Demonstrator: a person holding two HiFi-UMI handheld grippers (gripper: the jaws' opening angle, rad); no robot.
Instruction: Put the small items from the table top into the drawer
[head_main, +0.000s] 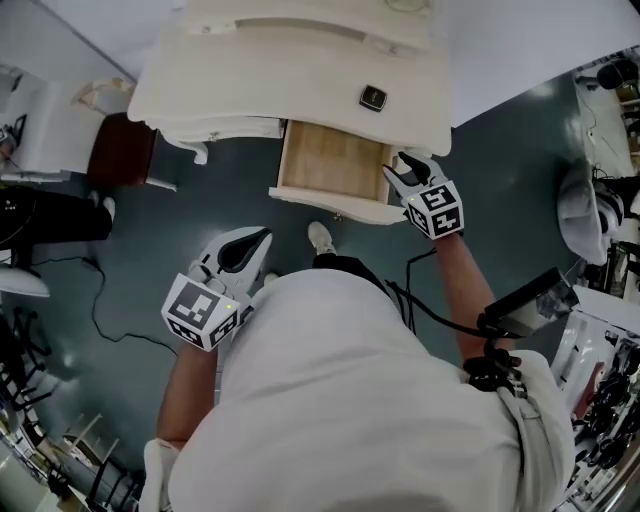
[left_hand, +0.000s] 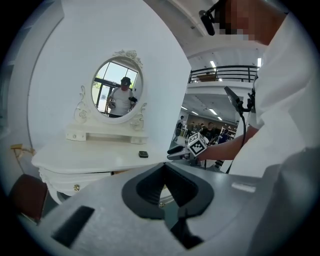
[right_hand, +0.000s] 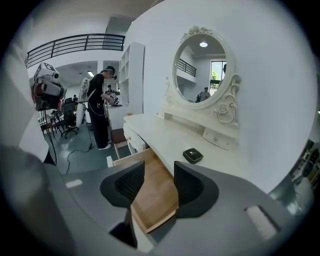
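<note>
A small black case (head_main: 373, 97) lies on the white dressing table (head_main: 250, 70); it shows too in the right gripper view (right_hand: 193, 155) and the left gripper view (left_hand: 143, 154). Below the table top the wooden drawer (head_main: 335, 160) stands pulled out, bare inside (right_hand: 157, 197). My right gripper (head_main: 400, 172) hovers at the drawer's right front corner, open with nothing between its fingers (right_hand: 159, 172); its marker cube (left_hand: 197, 145) is seen from the left side. My left gripper (head_main: 262, 238) hangs over the floor, left of the drawer and apart from the table, its tips together and nothing held (left_hand: 164, 172).
An oval mirror (right_hand: 202, 67) stands at the table's back. A dark brown stool (head_main: 120, 150) sits left of the table. Cables (head_main: 100, 310) run over the grey floor. A person (right_hand: 97, 107) stands beyond the table's far end. Equipment (head_main: 600, 210) crowds the right side.
</note>
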